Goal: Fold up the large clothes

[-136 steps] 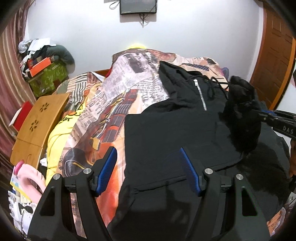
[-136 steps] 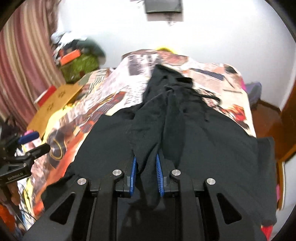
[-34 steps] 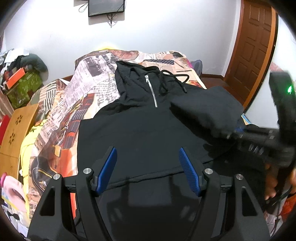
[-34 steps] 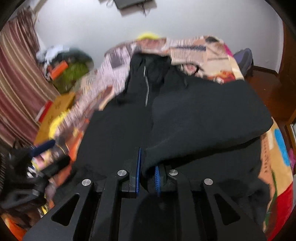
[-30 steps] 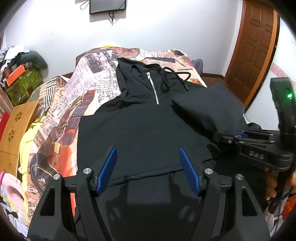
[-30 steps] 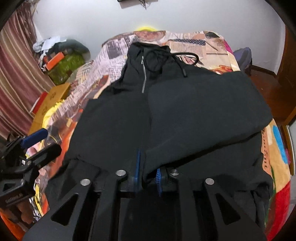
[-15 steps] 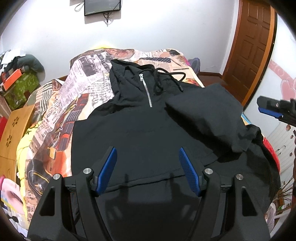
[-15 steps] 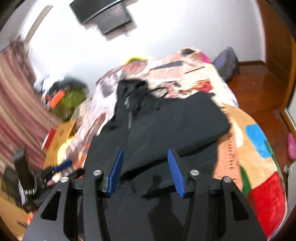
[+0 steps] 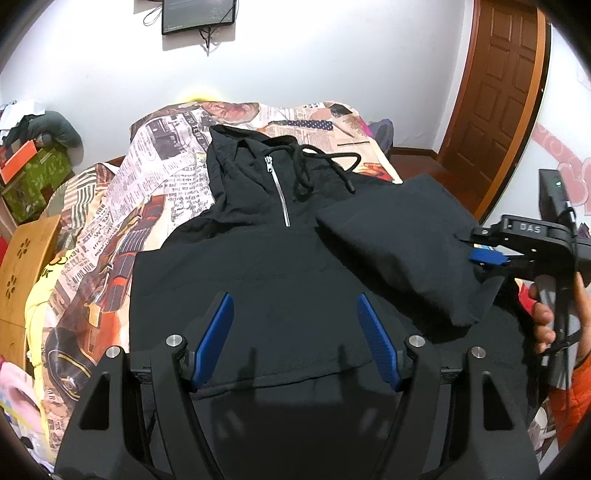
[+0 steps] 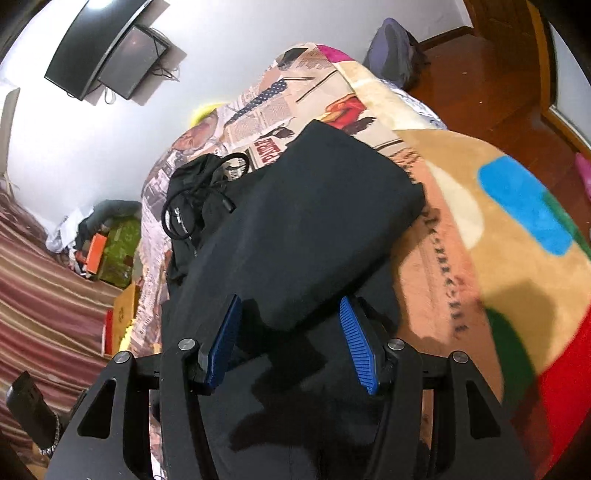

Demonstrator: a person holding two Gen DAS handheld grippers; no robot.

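A black zip hoodie (image 9: 266,266) lies front up on the bed, hood toward the far wall. Its right sleeve (image 9: 399,240) is folded inward and lies across the right side of the body; it also shows in the right wrist view (image 10: 314,229). My left gripper (image 9: 295,338) is open and empty above the hoodie's lower front. My right gripper (image 10: 290,345) is open and empty, hovering over the folded sleeve's near end. In the left wrist view the right gripper (image 9: 491,258) sits at the bed's right edge beside the sleeve.
The bed has a newspaper-print blanket (image 9: 159,173) and a coloured blanket (image 10: 498,229). A wooden lap table (image 9: 22,258) and a green box (image 9: 33,177) stand at the left. A brown door (image 9: 498,92) and a wood floor (image 10: 498,74) are on the right. A monitor (image 9: 199,14) hangs on the wall.
My right gripper has opened and let go of the sleeve, which now lies folded across the hoodie. The right gripper has drawn back and tilted toward the bed's right side. The left gripper stayed open.
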